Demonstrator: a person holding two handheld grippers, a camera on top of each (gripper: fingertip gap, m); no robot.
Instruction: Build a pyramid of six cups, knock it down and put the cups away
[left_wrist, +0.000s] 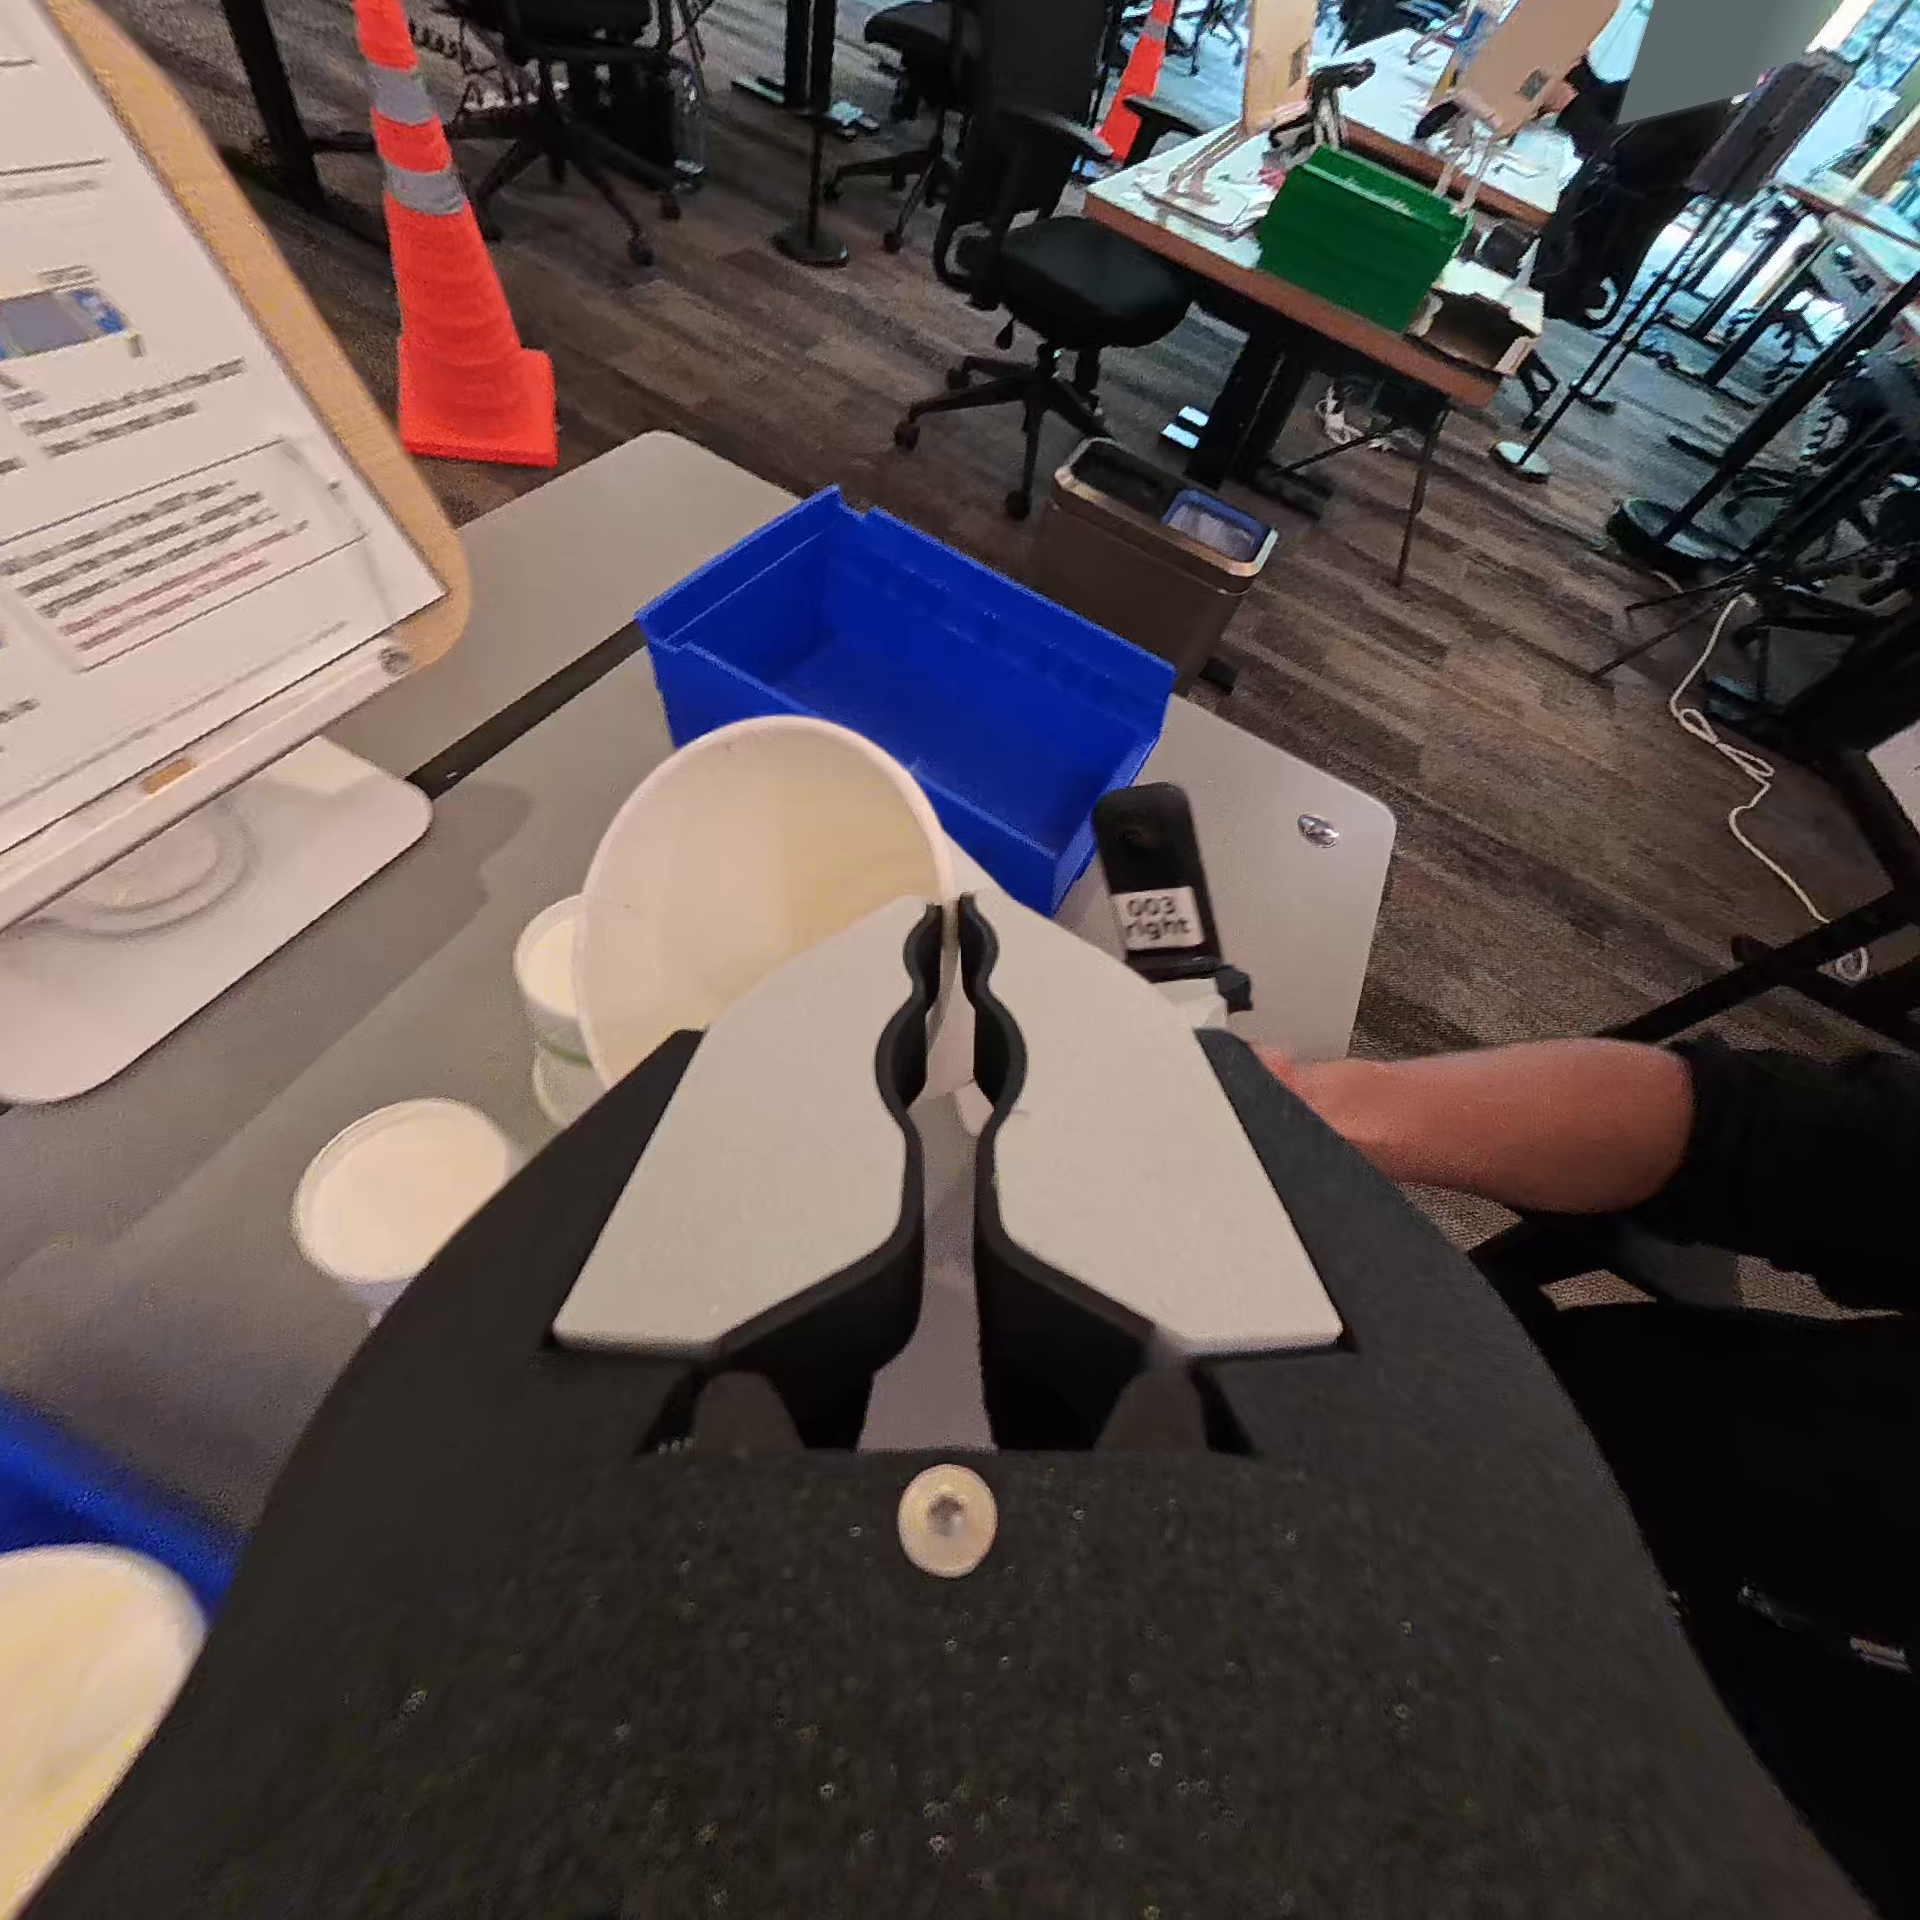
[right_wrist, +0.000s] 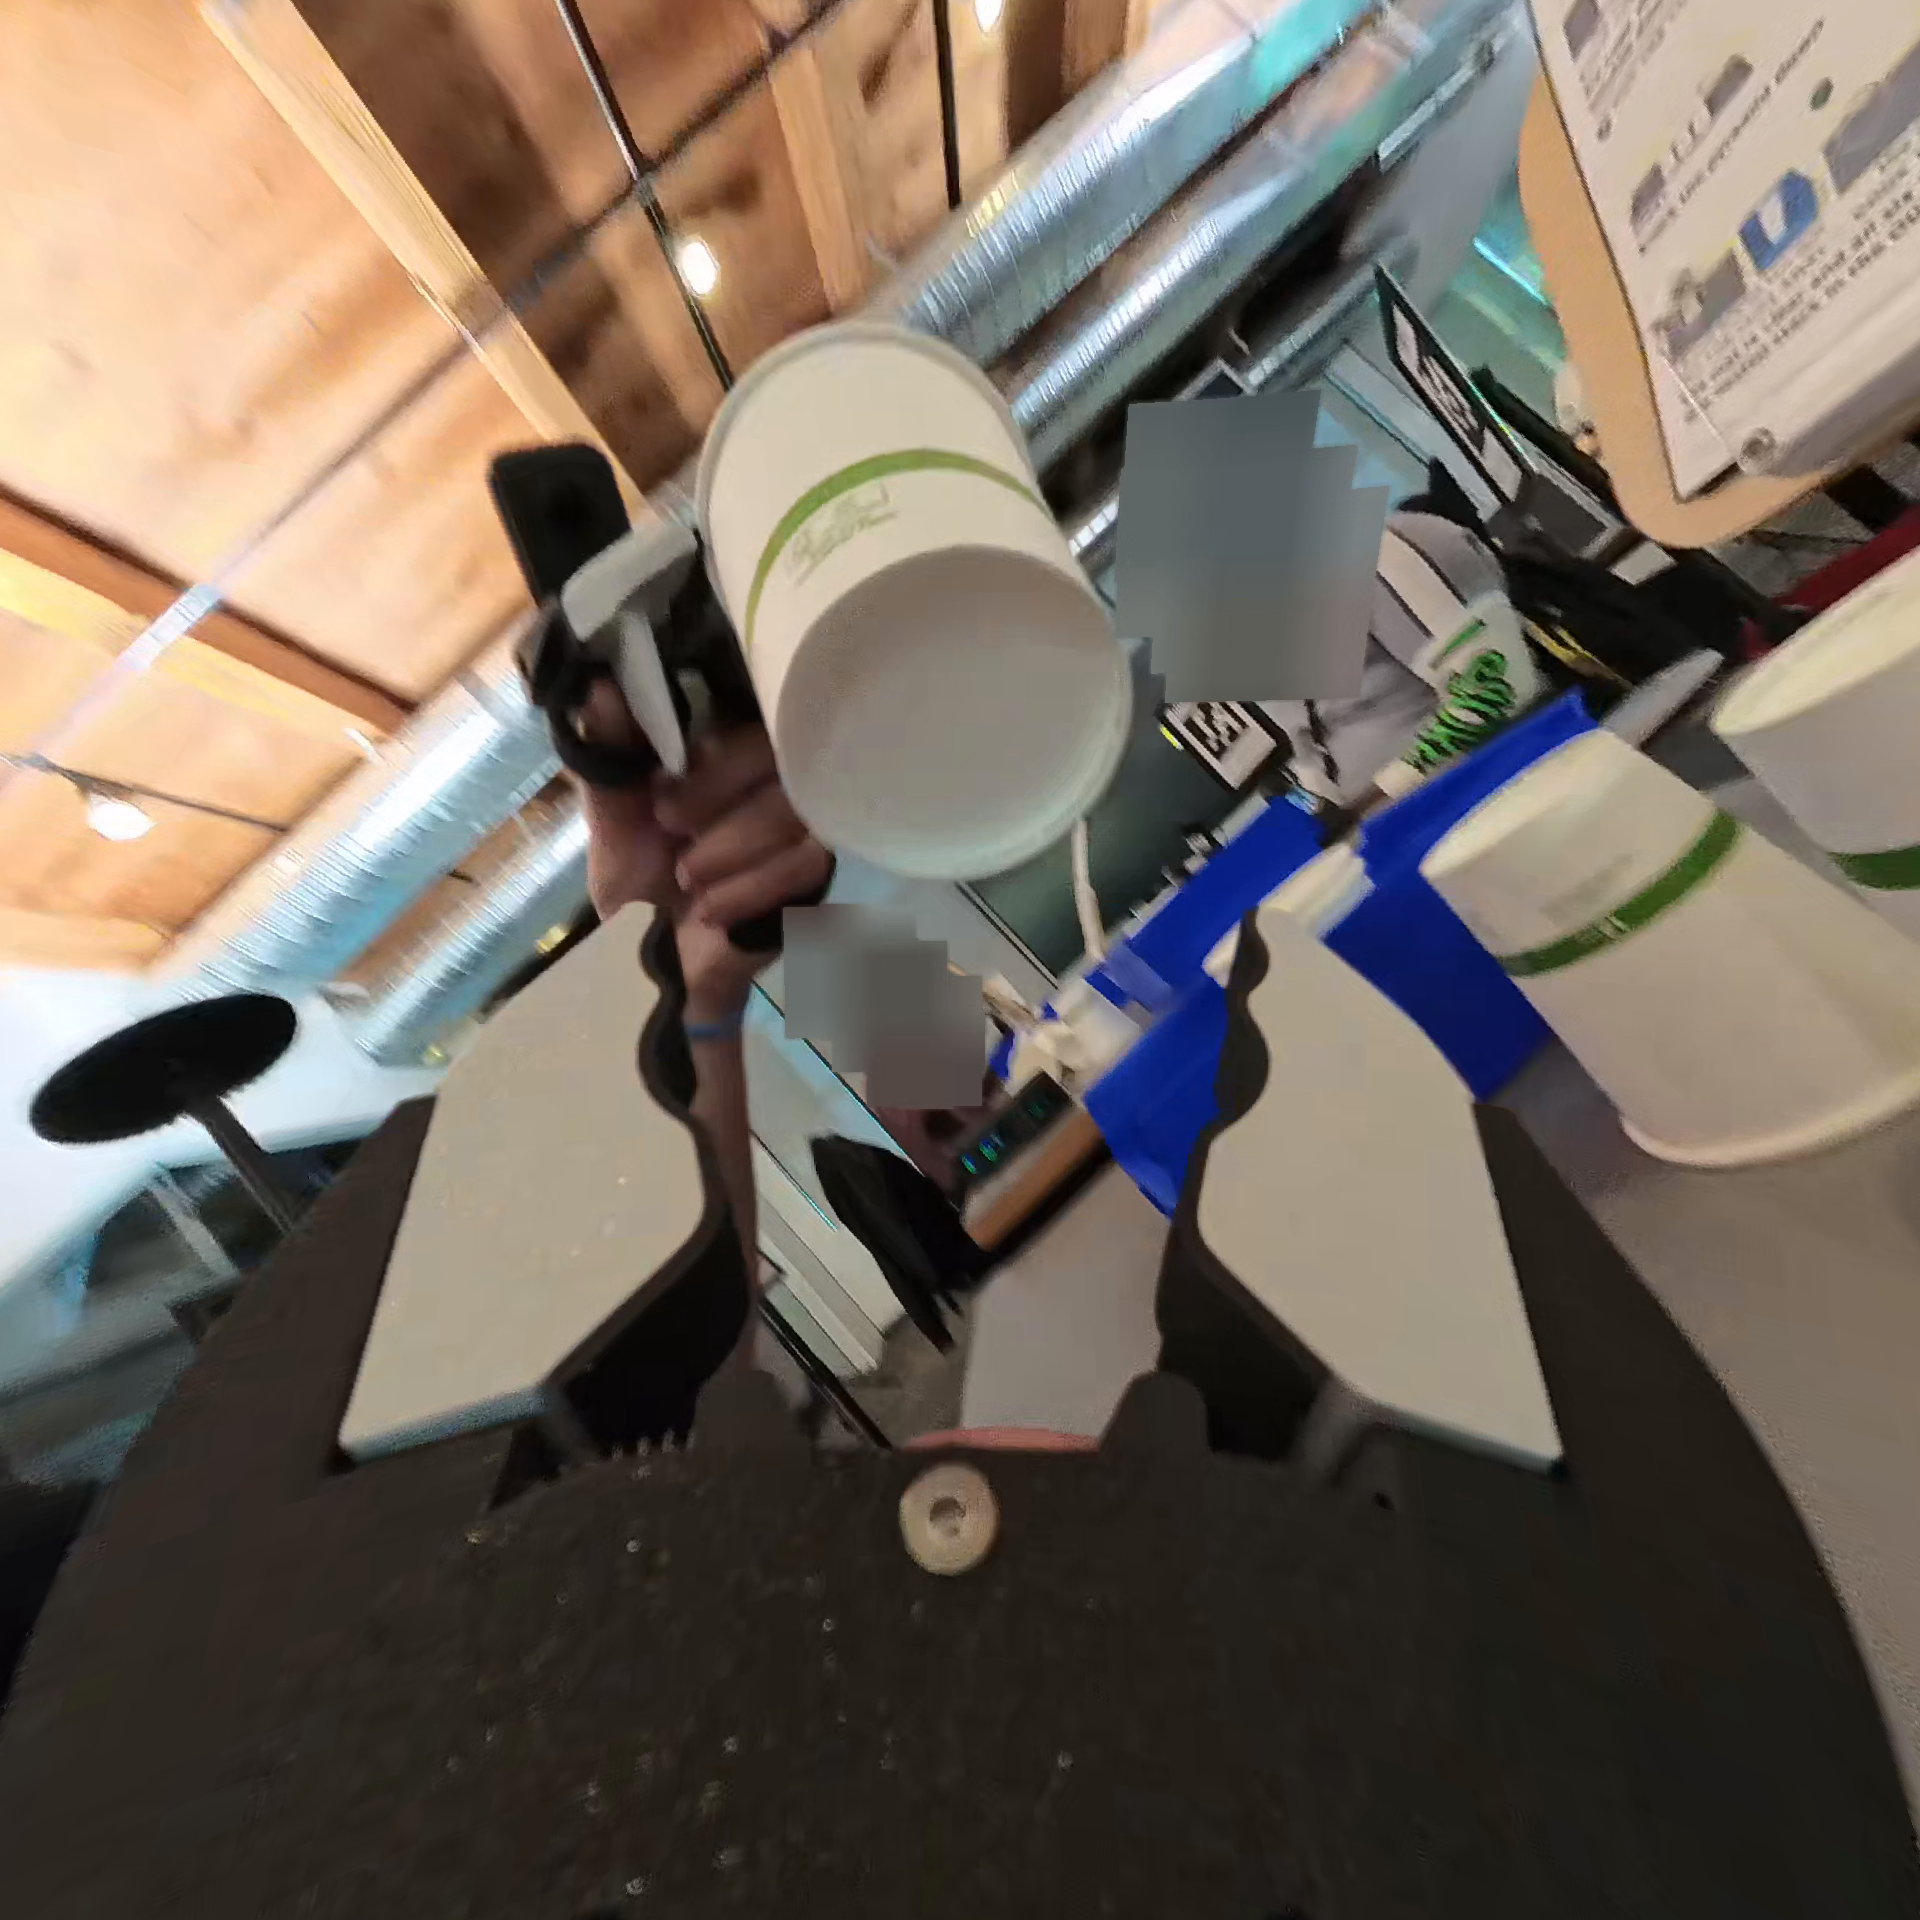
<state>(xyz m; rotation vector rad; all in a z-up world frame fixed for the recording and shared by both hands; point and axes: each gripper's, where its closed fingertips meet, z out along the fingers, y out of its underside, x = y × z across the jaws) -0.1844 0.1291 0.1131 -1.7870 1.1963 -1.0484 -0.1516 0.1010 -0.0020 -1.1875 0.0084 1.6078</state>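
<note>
Black housing and two grey fingers of the left gripper (left_wrist: 958, 914) are filling the near part of the left wrist view, and those fingers are pinching the rim of a white paper cup (left_wrist: 764, 883), which is tilting with its open mouth toward the camera above the grey table (left_wrist: 582, 540). Two more cups are standing on the table bottom-up: one (left_wrist: 551, 977) just behind the held cup's left edge, another (left_wrist: 400, 1190) nearer and to the left. Beyond the held cup a blue bin (left_wrist: 914, 665) is sitting open-topped near the table's far edge. At the left a white stand with a printed sheet (left_wrist: 177, 416) is leaning over the table. A bare forearm (left_wrist: 1475, 1122) is reaching in from the right. Past the table, dark patterned carpet is spreading out, with an orange traffic cone (left_wrist: 457, 291), black office chairs, a metal waste bin (left_wrist: 1153, 561) and another table carrying a green bin (left_wrist: 1351, 239). In the right wrist view the right gripper (right_wrist: 956, 966) is pointing steeply upward with its fingers spread wide and nothing between them; the raised cup with its green stripe is showing against a wooden ceiling (right_wrist: 312, 312) and silver ducting (right_wrist: 1091, 270), while an inverted green-striped cup (right_wrist: 1621, 935) is standing on the table at the right edge.
</note>
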